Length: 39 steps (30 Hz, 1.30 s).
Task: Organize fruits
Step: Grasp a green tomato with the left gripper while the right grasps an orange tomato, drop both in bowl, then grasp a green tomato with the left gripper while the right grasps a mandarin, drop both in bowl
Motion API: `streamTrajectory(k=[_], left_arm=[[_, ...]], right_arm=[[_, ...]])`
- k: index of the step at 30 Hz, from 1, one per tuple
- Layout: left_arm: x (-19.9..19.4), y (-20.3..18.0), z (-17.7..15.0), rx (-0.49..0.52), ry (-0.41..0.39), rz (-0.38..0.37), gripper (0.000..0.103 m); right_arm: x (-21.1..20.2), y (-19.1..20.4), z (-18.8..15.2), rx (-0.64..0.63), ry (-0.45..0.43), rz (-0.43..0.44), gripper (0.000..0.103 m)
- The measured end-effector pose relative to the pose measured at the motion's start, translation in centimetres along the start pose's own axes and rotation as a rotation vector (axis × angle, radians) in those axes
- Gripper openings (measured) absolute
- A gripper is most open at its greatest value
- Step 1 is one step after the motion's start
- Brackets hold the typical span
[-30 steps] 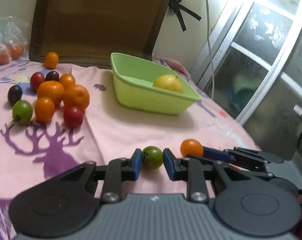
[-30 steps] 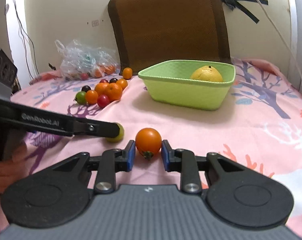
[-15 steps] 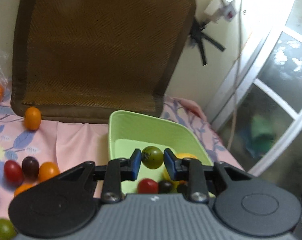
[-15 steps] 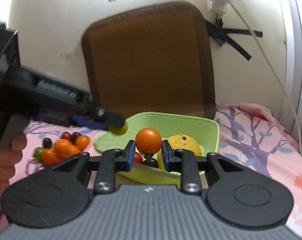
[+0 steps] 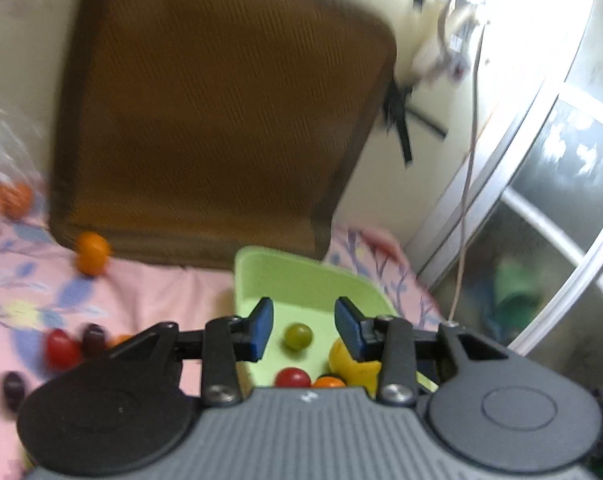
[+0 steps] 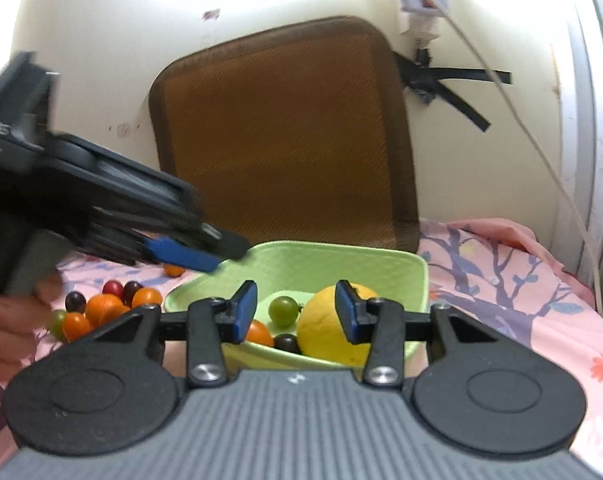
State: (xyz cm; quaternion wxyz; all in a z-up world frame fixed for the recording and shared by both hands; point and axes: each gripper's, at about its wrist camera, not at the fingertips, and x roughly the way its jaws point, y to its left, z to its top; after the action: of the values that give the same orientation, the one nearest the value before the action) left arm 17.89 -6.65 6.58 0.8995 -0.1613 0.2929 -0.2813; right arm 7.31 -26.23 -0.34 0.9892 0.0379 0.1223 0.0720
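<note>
My left gripper [image 5: 304,330] hovers over the light green basket [image 5: 301,270], its jaws opening with nothing pressed between them. A green tomato [image 5: 297,336] lies loose on the basket floor below, beside a red tomato [image 5: 292,377], an orange one [image 5: 328,381] and a yellow citrus [image 5: 347,360]. My right gripper [image 6: 295,312] is at the basket's [image 6: 341,258] near rim, jaws also opening and empty. Beyond them lie an orange tomato [image 6: 260,332], the green tomato [image 6: 283,310], a dark one [image 6: 287,343] and the yellow citrus [image 6: 327,330]. The left gripper [image 6: 221,252] reaches in from the left.
A pile of orange, red, dark and green fruits [image 6: 101,308] sits on the pink cloth [image 6: 501,300] left of the basket, with one orange fruit [image 5: 91,256] near the brown cushion [image 6: 285,132] against the wall. A hand [image 6: 5,320] holds the left gripper's handle.
Both grippers rose from the cloth and came over the basket. The left let go of the green tomato and the right of the orange one; both fruits now lie in the basket.
</note>
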Motion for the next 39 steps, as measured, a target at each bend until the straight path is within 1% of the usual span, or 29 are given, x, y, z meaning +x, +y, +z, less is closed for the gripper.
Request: streamTrajectory(k=[1, 3, 5, 9, 11, 13, 15, 19, 20, 22, 25, 27, 28, 31, 33, 34, 36, 37, 38, 39], left_arm=[[-1.5, 0.6, 0.1, -0.005, -0.024, 0.006, 0.035], [-4.7, 2.2, -0.1, -0.017, -0.068, 0.042, 0.035], [-7.4, 4.1, -0.4, -0.031, -0.099, 0.102, 0.035], [-11.8, 8.4, -2.1, -0.067, -0.117, 0.249, 0.035], [-13.2, 10.2, -3.3, -0.08, -0.116, 0.306, 0.035], [-13.8, 11.3, -4.5, -0.084, -0.108, 0.34, 0.035], [-13.8, 12.2, -5.6, -0.101, -0.09, 0.328, 0.035], [-12.3, 12.0, -6.5, -0.106, -0.055, 0.241, 0.035], [-11.6, 11.7, -6.5, -0.103, -0.043, 0.221, 0.04], [-10.5, 11.2, -6.8, -0.103, -0.033, 0.195, 0.046], [-9.1, 11.0, -6.8, -0.111, -0.016, 0.163, 0.046], [-8.5, 10.9, -7.1, -0.116, -0.007, 0.15, 0.046], [-8.2, 10.9, -7.3, -0.115, -0.001, 0.141, 0.046], [-7.3, 10.8, -7.8, -0.103, 0.025, 0.138, 0.046], [-7.2, 10.9, -7.7, -0.107, 0.02, 0.128, 0.046], [-7.2, 10.9, -7.7, -0.112, 0.021, 0.13, 0.045], [-7.1, 11.2, -7.7, -0.122, 0.025, 0.128, 0.034], [-7.2, 11.2, -7.7, -0.127, 0.023, 0.126, 0.028], [-7.2, 11.4, -7.8, -0.135, 0.022, 0.12, 0.027], [-7.4, 11.5, -7.8, -0.145, 0.018, 0.118, 0.027]], right_arm=[[-0.3, -0.1, 0.0, 0.005, -0.007, -0.005, 0.046], [-0.7, -0.2, 0.0, 0.013, -0.02, -0.014, 0.045], [-1.0, -0.2, 0.2, 0.029, -0.028, -0.007, 0.045], [-2.2, 0.4, 1.0, 0.071, -0.055, 0.074, 0.045], [-2.8, 1.3, 1.3, 0.073, -0.056, 0.116, 0.045], [-3.2, 2.4, 1.4, 0.074, -0.029, 0.162, 0.045], [-2.8, 3.9, 1.3, 0.064, 0.022, 0.204, 0.045], [-0.9, 7.2, 1.1, 0.021, 0.132, 0.253, 0.045], [-0.1, 7.9, 1.0, 0.023, 0.158, 0.264, 0.045], [1.4, 8.8, 1.0, 0.047, 0.197, 0.28, 0.045], [3.7, 9.2, 0.8, 0.104, 0.254, 0.273, 0.045], [4.6, 9.1, 0.6, 0.125, 0.272, 0.266, 0.045], [4.9, 9.3, 0.5, 0.119, 0.278, 0.253, 0.045], [5.1, 9.0, 0.4, 0.094, 0.294, 0.259, 0.045], [5.5, 9.0, 0.2, 0.089, 0.304, 0.249, 0.045], [5.7, 9.0, 0.2, 0.094, 0.307, 0.254, 0.045], [6.0, 9.0, 0.2, 0.1, 0.319, 0.27, 0.044], [6.1, 9.0, 0.1, 0.099, 0.324, 0.286, 0.04], [6.1, 9.2, 0.1, 0.094, 0.32, 0.292, 0.037], [5.9, 9.4, 0.1, 0.085, 0.313, 0.288, 0.036]])
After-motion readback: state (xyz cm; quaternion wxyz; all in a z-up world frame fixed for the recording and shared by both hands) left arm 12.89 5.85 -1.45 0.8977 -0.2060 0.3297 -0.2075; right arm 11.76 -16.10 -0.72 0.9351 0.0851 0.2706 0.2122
